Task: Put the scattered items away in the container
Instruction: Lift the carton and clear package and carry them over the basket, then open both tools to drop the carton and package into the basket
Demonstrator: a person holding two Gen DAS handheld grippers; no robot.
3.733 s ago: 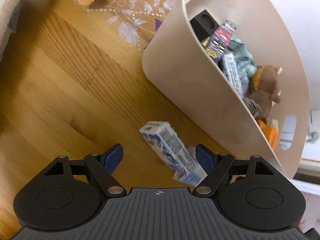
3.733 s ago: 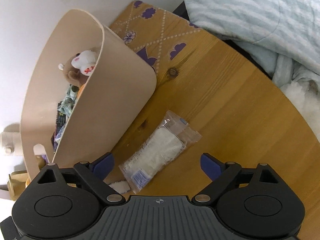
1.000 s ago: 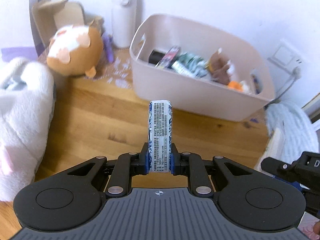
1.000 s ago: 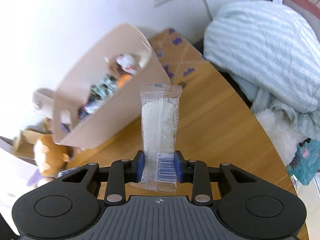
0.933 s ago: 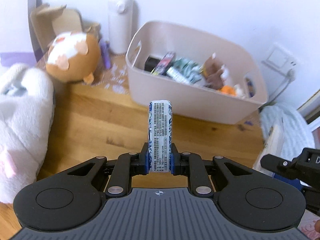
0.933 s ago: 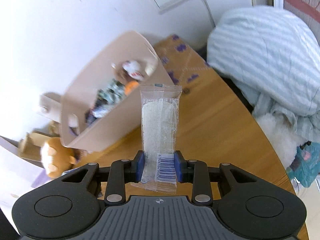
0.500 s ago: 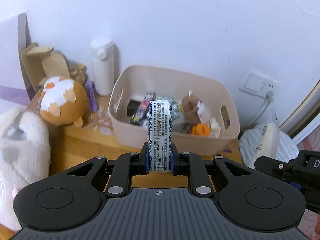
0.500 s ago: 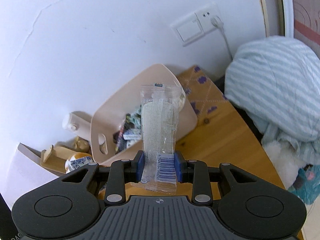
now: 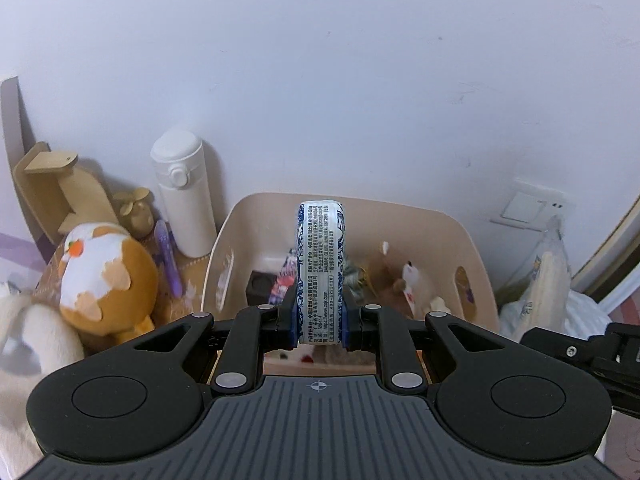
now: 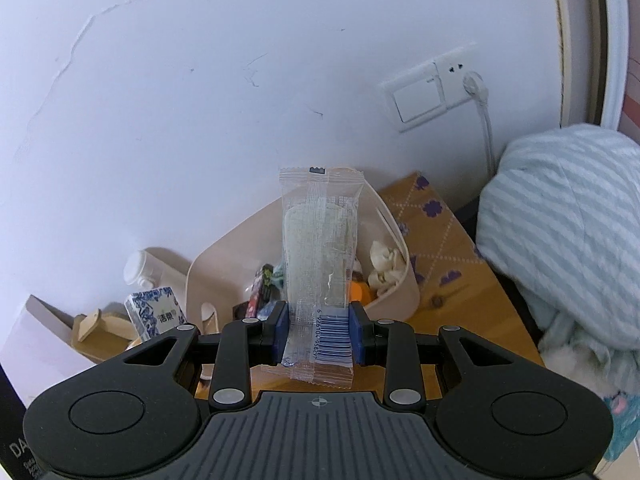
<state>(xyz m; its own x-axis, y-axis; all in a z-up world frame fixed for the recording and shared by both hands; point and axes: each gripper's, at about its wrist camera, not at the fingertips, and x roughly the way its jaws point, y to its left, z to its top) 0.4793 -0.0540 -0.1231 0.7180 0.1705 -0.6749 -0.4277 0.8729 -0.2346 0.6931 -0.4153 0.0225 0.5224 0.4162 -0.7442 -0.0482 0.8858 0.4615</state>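
The blue-and-white tissue pack (image 9: 320, 272) looks light and squashy, best pinched across its narrow sides near the bottom, as the left gripper (image 9: 320, 322) does now, pressed tight on it. It stands upright, printed with fine text. The clear snack wrapper (image 10: 320, 264), crinkly, slippery and likely brittle inside, is pinched at its barcode end by the right gripper (image 10: 320, 332). Both hang before the beige container (image 9: 476, 256), which lies toward twelve o'clock; a white flask (image 9: 184, 196) stands at ten o'clock.
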